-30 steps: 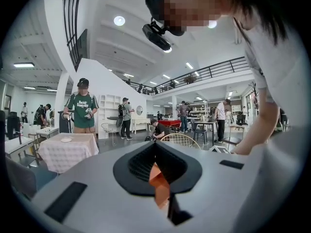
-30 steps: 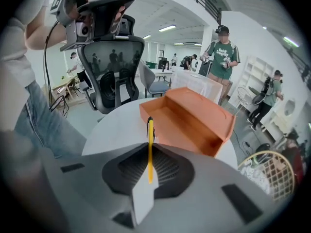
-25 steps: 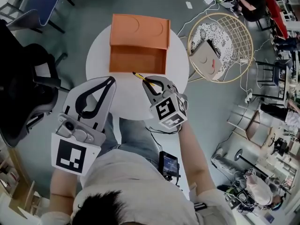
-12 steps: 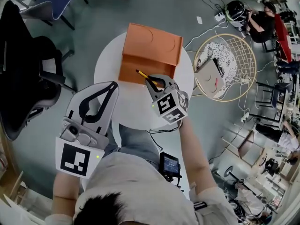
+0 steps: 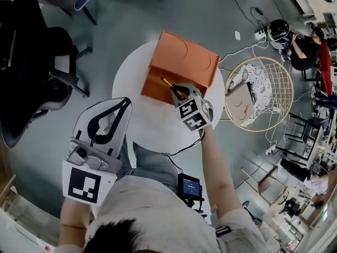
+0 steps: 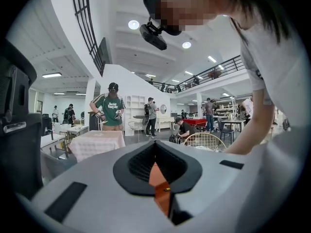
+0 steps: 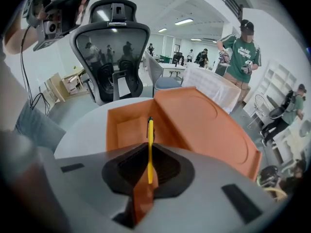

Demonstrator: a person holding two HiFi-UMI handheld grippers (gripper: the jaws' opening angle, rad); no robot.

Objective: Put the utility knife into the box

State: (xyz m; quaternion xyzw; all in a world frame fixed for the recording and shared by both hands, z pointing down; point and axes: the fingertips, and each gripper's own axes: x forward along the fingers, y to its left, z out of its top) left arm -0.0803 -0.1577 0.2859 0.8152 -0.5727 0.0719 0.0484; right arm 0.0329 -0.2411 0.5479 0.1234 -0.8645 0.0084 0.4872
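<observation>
An orange box stands open on the round white table, its lid folded back. My right gripper is shut on the yellow utility knife, which points out over the box's open tray. In the right gripper view the knife stands on edge between the jaws of the right gripper, with the box's tray and lid just beyond. My left gripper is shut on nothing, held off the table's near left edge. Through the left gripper a sliver of orange shows.
A black office chair stands left of the table. A round wicker chair with a cushion sits to the right. Cables trail over the floor beyond it. People stand and sit in the background.
My right gripper has carried the knife forward, from the box's near edge to over its open tray. The left gripper has hardly moved.
</observation>
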